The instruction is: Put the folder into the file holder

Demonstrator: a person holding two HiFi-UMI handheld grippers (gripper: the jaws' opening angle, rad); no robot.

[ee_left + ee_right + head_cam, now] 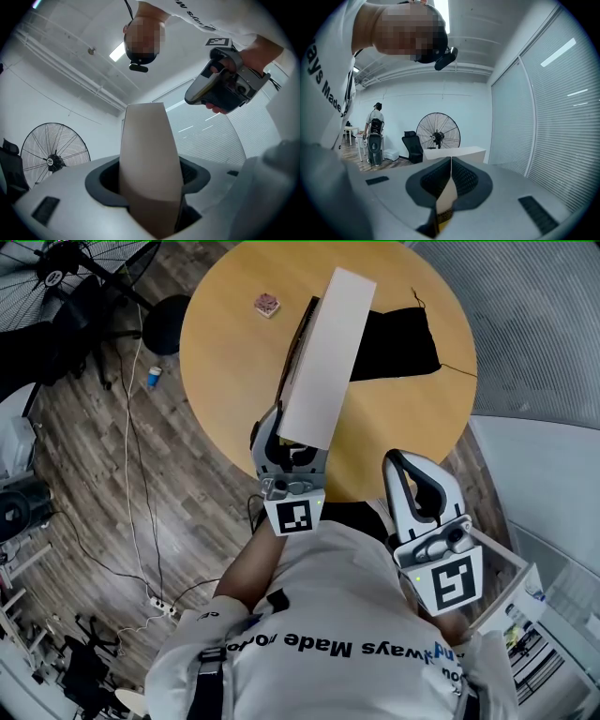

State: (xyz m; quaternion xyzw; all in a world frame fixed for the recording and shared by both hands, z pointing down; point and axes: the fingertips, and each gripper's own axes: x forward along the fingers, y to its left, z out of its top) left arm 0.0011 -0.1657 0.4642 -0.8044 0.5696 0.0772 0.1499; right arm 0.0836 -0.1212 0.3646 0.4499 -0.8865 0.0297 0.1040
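My left gripper [292, 442] is shut on the near end of a pale, stiff folder [323, 357], which slants up and away over the round wooden table [225, 362]. In the left gripper view the folder [149, 159] rises from between the jaws of my left gripper [149, 192]. A black file holder [401, 341] lies on the table, partly hidden behind the folder. My right gripper [422, 479] hangs close to the person's chest, off the table's near edge. Its jaws meet, shut on nothing [451, 161]. It also shows in the left gripper view [194, 96], held in a hand.
A small pinkish block [267, 305] sits on the table's far left. A standing fan [56, 277], cables and a blue item [154, 378] are on the wooden floor at left. A white frame [511, 582] stands at right.
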